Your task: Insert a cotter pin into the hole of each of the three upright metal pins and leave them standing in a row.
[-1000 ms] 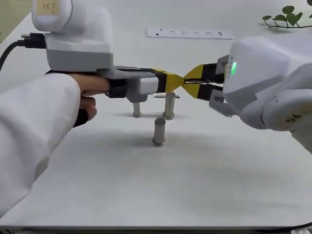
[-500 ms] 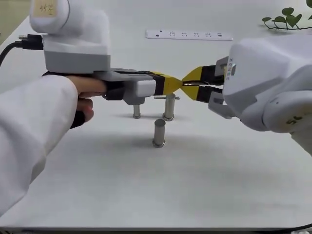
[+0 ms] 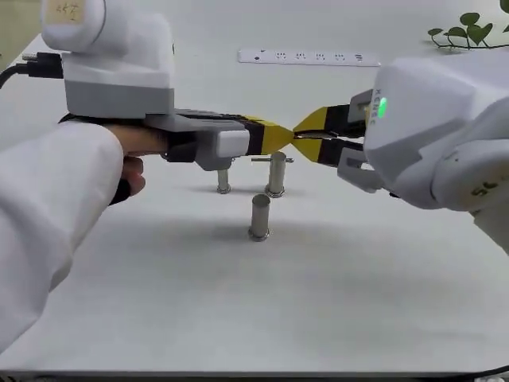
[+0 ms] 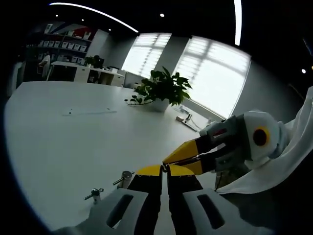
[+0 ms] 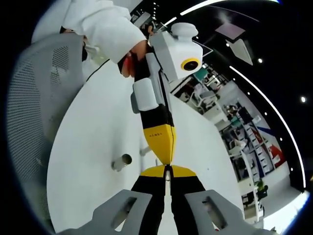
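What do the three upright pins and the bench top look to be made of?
The three upright pins: metal, probably steel. They have a silver-grey, slightly brushed sheen with soft highlights running down their sides. The bench top: smooth matt white, perhaps laminate or painted board. It takes soft shadows and shows no grain, so what lies under the surface cannot be told.

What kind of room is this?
Probably an office or lab: a big white table with a power strip, a potted plant beside large windows, and shelves at the back.
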Demonstrator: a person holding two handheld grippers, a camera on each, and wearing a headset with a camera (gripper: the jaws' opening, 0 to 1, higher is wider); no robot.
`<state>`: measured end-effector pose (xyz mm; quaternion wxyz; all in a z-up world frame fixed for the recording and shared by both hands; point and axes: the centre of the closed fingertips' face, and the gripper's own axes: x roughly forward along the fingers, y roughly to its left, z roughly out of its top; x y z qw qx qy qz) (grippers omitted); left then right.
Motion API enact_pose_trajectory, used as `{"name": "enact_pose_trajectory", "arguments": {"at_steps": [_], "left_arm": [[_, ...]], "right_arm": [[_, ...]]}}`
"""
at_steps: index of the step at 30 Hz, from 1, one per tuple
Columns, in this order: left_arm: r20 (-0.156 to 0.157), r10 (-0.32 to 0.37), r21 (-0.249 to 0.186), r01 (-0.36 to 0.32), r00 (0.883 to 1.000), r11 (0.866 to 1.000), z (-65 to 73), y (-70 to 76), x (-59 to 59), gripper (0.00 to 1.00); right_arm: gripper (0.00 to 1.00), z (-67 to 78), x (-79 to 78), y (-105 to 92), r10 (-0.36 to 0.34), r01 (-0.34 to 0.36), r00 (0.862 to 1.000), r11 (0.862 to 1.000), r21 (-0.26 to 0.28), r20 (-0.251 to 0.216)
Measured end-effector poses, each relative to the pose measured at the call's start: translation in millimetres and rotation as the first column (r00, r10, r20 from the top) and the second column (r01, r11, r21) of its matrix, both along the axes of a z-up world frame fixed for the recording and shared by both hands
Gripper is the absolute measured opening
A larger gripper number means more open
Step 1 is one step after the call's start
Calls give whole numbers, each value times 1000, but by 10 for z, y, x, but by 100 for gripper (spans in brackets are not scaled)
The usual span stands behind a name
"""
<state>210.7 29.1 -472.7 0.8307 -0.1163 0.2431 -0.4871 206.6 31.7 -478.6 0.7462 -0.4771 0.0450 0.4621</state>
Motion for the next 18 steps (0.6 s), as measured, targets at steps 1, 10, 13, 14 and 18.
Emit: {"name": "enact_pose_trajectory", "arguments": {"at_steps": [1, 10, 13, 14, 18], "left_arm": [[-1, 1, 0, -1, 1000, 1000, 0, 1, 0, 0], [21, -4, 13, 4, 1000, 1000, -1, -1, -13, 0], [21, 0, 14, 0, 1000, 1000, -7, 7, 4, 0], [22, 0, 15, 0, 1000, 1000, -8, 8, 6, 0], [28, 1, 22, -2, 1000, 1000, -5, -2, -19, 0]], "right_arm": [[0, -1, 0, 2, 3, -3, 1000, 1000, -1, 1], [0, 2, -9, 1, 16, -16, 1000, 1000, -11, 8], [0, 0, 6, -4, 10, -10, 1000, 1000, -7, -5], [0, -3, 9, -7, 8, -8, 1000, 1000, -7, -8], [0, -47, 32, -60, -10, 10, 1000, 1000, -29, -20]]}}
